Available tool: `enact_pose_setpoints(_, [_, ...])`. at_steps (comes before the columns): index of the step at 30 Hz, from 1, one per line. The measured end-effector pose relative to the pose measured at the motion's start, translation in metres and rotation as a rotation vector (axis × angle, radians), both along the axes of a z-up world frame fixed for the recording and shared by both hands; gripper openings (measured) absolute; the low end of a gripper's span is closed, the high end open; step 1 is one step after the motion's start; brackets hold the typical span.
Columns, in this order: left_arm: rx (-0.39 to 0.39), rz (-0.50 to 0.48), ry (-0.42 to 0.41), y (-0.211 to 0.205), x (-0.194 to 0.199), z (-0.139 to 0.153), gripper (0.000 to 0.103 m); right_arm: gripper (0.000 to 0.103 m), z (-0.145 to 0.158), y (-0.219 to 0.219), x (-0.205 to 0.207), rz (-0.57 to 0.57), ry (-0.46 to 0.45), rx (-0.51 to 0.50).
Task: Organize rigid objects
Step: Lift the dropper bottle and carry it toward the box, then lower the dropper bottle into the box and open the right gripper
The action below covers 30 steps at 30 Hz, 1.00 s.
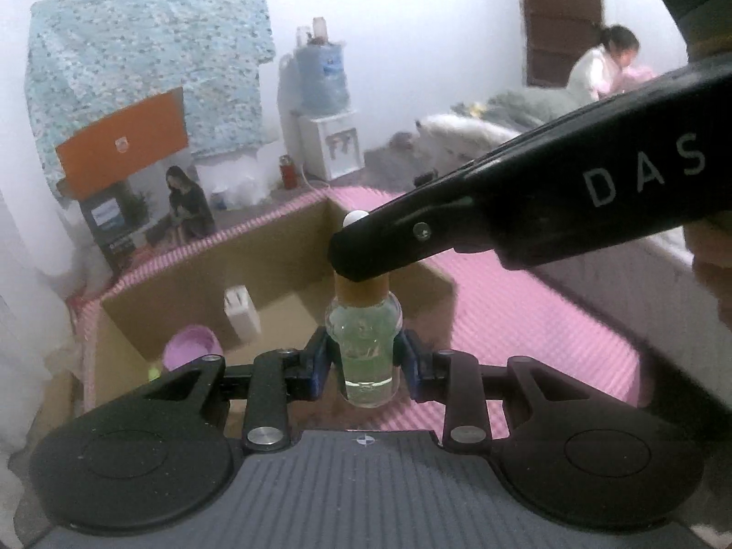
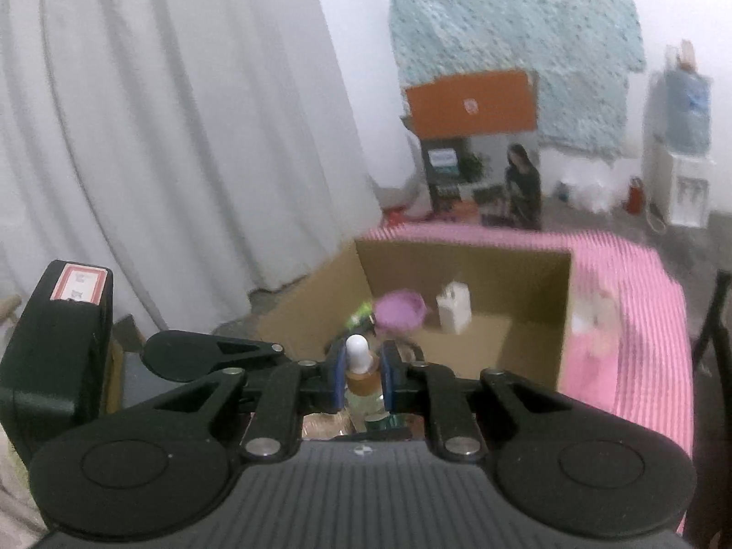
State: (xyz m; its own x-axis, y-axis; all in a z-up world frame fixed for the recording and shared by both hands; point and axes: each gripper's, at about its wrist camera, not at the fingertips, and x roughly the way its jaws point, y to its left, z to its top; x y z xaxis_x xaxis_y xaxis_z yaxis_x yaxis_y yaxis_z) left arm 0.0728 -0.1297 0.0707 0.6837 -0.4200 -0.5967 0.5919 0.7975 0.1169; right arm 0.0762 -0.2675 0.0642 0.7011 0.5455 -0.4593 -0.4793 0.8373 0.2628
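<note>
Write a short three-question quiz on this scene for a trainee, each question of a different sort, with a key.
1. True or false: the dropper bottle is lying in the cardboard box.
2. Which part does the right gripper clamp? A glass body, B amber collar, C base.
3. Fill in: the left gripper is shut on the bottle's ____.

Key: 1 false; 2 B; 3 glass body.
</note>
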Motion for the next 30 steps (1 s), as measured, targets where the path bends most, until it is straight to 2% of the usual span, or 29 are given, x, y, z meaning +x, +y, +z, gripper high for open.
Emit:
enact_pose_setpoints(4, [-0.012, 0.021, 0.042, -0.002, 0.029, 0.015, 0.031, 0.016, 0.02, -0.002, 0.03, 0.03, -0.006, 0.003])
enact_pose_setpoints(9, [0.01, 0.032, 0.129, -0.013, 0.074, 0.013, 0.031, 0.012, 0.024, -0.007, 0.084, 0.034, 0.04, -0.008])
enact_pose_setpoints(16, [0.001, 0.058, 0.315, -0.022, 0.144, -0.016, 0.031, 0.01, -0.005, -0.02, 0.154, 0.013, 0.168, -0.01])
enact_pose_setpoints(24, [0.022, 0.112, 0.419, -0.037, 0.201, -0.044, 0.031, 0.01, -0.039, -0.031, 0.218, -0.007, 0.251, -0.012])
enact_pose_setpoints(30, [0.021, 0.153, 0.471, -0.047, 0.234, -0.063, 0.031, 0.01, -0.058, -0.032, 0.247, -0.02, 0.262, -0.053])
